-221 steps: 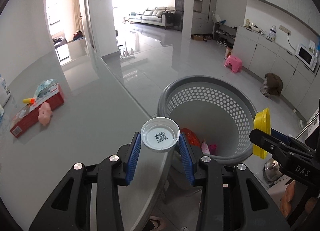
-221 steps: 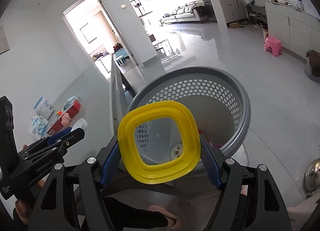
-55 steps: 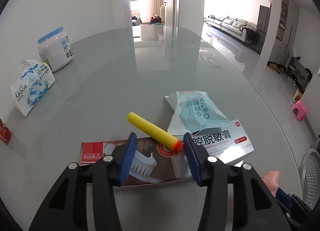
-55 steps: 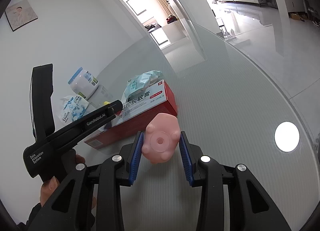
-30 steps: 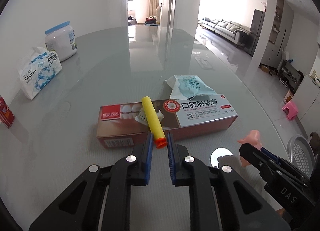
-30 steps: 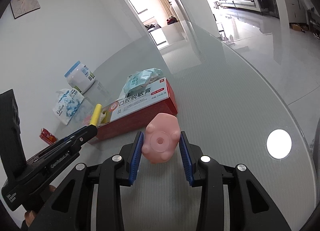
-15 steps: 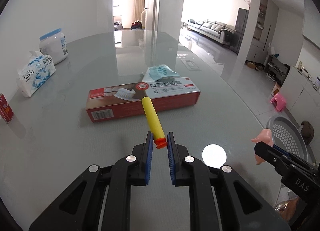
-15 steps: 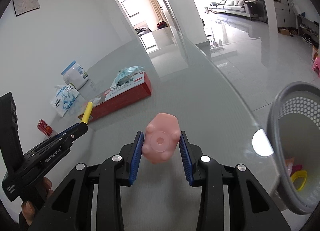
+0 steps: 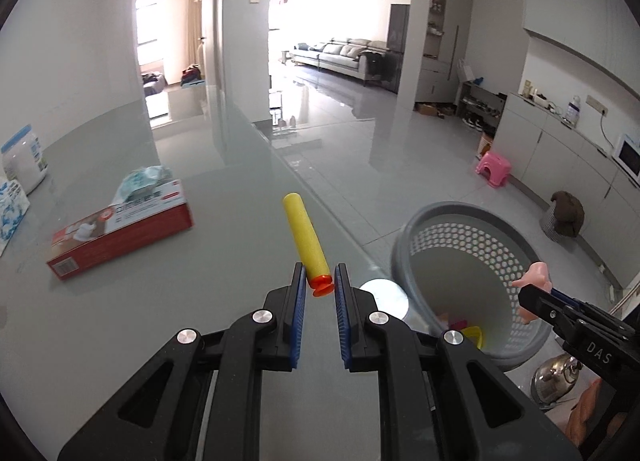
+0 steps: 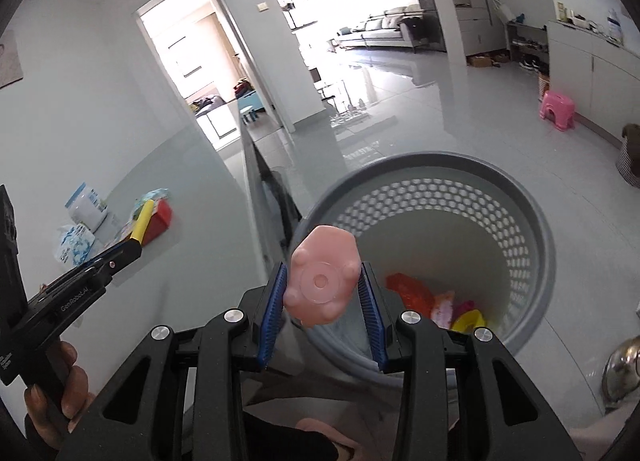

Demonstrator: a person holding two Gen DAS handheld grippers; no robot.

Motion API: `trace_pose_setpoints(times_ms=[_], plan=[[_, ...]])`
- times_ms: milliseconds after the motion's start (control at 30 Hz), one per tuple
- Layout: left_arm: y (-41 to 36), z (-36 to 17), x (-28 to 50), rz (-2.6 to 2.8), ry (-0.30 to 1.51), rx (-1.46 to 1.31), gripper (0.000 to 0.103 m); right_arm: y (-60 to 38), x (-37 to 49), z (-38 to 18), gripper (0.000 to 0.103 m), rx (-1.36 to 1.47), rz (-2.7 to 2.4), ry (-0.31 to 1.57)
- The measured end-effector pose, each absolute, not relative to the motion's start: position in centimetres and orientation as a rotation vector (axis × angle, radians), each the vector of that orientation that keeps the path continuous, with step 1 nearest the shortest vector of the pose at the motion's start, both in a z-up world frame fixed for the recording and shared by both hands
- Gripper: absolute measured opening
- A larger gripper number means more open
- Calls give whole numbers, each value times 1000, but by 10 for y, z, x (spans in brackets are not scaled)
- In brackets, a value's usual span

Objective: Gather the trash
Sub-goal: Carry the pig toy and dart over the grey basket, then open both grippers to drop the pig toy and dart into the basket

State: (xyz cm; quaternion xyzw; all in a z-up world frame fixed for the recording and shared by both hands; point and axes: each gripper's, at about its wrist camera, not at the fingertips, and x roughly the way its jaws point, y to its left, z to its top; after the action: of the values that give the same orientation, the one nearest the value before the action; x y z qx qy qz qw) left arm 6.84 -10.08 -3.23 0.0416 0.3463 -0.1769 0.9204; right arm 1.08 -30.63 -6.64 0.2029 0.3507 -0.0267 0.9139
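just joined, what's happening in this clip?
A person with two handheld grippers is clearing trash off a glass table into a grey perforated plastic basket. The left gripper is shut on a yellow foam dart with an orange tip, above the table near its edge. The right gripper is shut on a pink rubbery toy, held at the basket's rim. The basket already holds some colourful items.

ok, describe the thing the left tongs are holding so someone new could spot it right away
Start at the grey perforated basket beside the glass table. Just left of it, over the table's edge, the left tongs pinch a foam dart by its orange tip. It is a slim yellow cylinder, unlike the lumpy pink toy in the right tongs or the flat red box further back.
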Motion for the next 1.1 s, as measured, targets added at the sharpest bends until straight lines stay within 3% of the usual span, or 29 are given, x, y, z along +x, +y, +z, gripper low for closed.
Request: trace_pose_setpoints(times_ms=[400, 1000, 1100], plan=[[-206, -46, 74, -492, 758, 211, 15, -367, 18, -92, 36, 506, -97, 743], [-248, -83, 97, -517, 863, 287, 17, -394, 44, -120, 36, 581, -97, 795], [-251, -83, 98, -514, 864, 287, 18, -396, 42, -119, 44, 588, -100, 787]])
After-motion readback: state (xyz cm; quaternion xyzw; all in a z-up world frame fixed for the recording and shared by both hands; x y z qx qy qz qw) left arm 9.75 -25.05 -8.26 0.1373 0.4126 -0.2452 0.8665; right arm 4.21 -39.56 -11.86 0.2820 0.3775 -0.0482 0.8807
